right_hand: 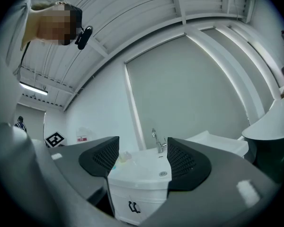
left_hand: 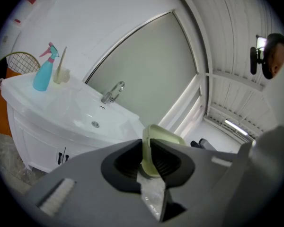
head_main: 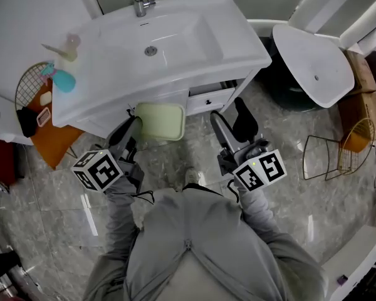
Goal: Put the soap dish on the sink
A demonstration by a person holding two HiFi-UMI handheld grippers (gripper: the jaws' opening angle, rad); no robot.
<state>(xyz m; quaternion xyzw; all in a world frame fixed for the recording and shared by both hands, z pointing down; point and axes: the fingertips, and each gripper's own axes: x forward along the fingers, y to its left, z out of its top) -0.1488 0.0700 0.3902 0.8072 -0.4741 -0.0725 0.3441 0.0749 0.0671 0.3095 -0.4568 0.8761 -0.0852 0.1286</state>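
Note:
A pale green soap dish [head_main: 161,120] hangs just below the front edge of the white sink [head_main: 194,49], in front of the cabinet. My left gripper [head_main: 135,125] is shut on the dish's left rim. In the left gripper view the soap dish [left_hand: 156,148] stands on edge between the dark pads, with the sink [left_hand: 61,108] and its tap [left_hand: 112,91] beyond. My right gripper [head_main: 233,119] is open and holds nothing, to the right of the dish; its view looks along the open jaws [right_hand: 140,161] at the sink [right_hand: 142,169].
A teal spray bottle [head_main: 61,78] and a clear cup [head_main: 70,46] stand on the sink's left end. A wire basket [head_main: 30,86] sits on an orange stand at left. A white basin [head_main: 313,64] and a wire rack [head_main: 338,149] are at right. My legs fill the floor below.

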